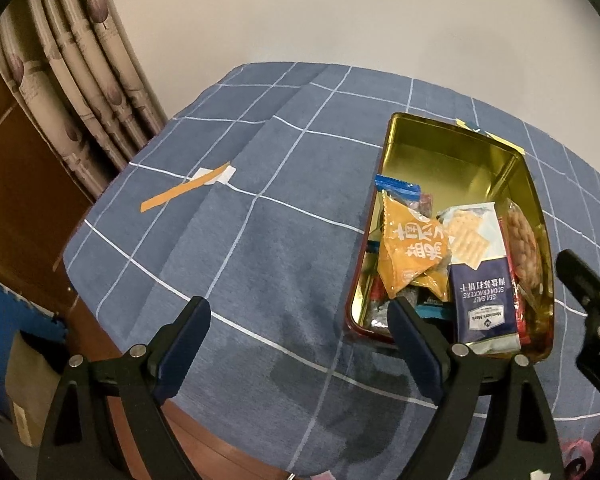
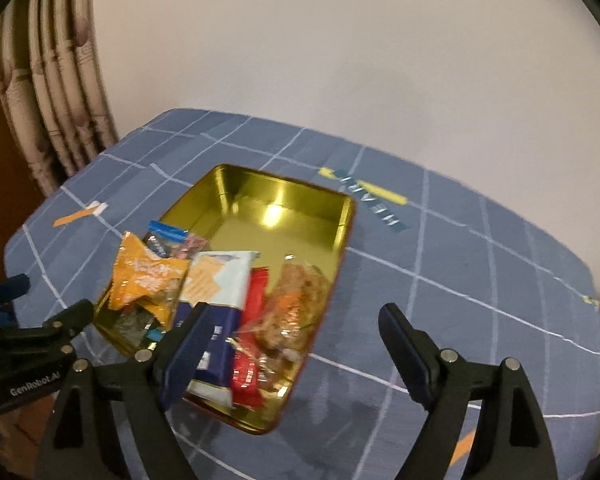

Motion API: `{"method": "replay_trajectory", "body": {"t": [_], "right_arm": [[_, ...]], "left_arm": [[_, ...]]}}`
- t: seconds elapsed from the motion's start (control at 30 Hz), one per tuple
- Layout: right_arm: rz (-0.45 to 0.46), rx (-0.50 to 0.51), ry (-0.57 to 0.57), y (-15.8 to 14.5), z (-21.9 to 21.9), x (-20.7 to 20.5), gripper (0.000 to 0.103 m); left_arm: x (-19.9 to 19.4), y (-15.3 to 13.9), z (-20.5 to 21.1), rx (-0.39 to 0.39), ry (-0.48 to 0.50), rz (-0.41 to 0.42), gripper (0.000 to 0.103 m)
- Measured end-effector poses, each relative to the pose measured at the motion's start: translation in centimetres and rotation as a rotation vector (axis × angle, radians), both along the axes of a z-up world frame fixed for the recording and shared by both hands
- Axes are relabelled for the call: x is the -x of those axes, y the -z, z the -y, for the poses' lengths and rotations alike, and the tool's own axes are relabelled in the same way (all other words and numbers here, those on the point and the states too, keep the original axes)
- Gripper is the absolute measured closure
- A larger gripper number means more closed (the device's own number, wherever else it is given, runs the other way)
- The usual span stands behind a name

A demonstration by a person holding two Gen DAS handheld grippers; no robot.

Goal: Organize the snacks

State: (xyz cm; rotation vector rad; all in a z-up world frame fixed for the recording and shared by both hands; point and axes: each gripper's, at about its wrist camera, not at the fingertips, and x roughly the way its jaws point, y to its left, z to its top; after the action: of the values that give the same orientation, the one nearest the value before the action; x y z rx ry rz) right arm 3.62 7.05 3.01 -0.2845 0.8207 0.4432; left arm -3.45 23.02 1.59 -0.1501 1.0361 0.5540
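We hold the left tongs spread wide over the blue checked tablecloth, nothing between their fingers; the tip of the right-hand finger overlaps the near left corner of the gold tin in that view. Our right tongs are likewise spread and grip nothing: their left finger stands in front of the near end of the tin, their right finger over bare cloth beside it.

The tin is a long open rectangle. From the left tongs its long axis runs away from us, slightly leaning to the right; from the right tongs it runs away and to the right, the near end just ahead of the left finger.

The snacks crowd the near half of the tin. Nearest lies the soda cracker packet, lengthwise along the tin, its dark blue end towards us and its pale end pointing away. Left of it sits the orange triangular packet, and beyond that a small blue-topped packet. Along the right wall is a clear bag of nuts. The far half of the tin is bare gold metal.

The right view alone shows clearly the red packet between crackers and nuts, and the yellow and blue tape beyond the tin's far end on the cloth. The left view gives the sharp print on the cracker packet, and an orange strip of tape well to the left. Each view catches the other tongs at its edge.
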Motion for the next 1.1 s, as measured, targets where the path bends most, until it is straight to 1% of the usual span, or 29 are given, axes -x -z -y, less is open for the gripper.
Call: {"method": "replay_trajectory", "body": {"t": [0.1,0.23,0.4,0.5,0.7,0.87,1.0,1.1], "right_arm": [[-0.019,-0.027,0.004,-0.2,0.7,0.1,0.017],[-0.047,-0.014,0.011,0.0,1.3,0.3,0.017],[0.062,0.024,0.041,-0.6,1.8,1.7,0.017],[0.086,0.030,0.049,-0.8,2.0,2.3,0.017],[0.014,-0.012,-0.005,-0.4,1.7,3.0,0.017],[-0.039,0.003,-0.025,0.6,1.2,3.0,0.017],[-0.081,-0.006,-0.051,1.1,1.1,3.0,0.017],[-0.092,-0.001,-0.056,1.5,1.1,3.0,0.017]], "left_arm": [[-0.1,0.0,0.1,-0.002,0.002,-0.004,0.015],[-0.2,0.0,0.5,-0.032,0.010,-0.009,0.015],[-0.2,0.1,1.0,-0.044,0.030,-0.013,0.015],[-0.3,0.1,1.1,-0.047,0.039,-0.015,0.015],[-0.3,0.1,1.4,-0.055,0.048,-0.021,0.015],[-0.4,0.3,1.4,-0.045,0.048,-0.028,0.015],[-0.5,0.5,1.2,-0.039,0.045,-0.034,0.015],[-0.5,0.5,1.2,-0.037,0.041,-0.036,0.015]]}}
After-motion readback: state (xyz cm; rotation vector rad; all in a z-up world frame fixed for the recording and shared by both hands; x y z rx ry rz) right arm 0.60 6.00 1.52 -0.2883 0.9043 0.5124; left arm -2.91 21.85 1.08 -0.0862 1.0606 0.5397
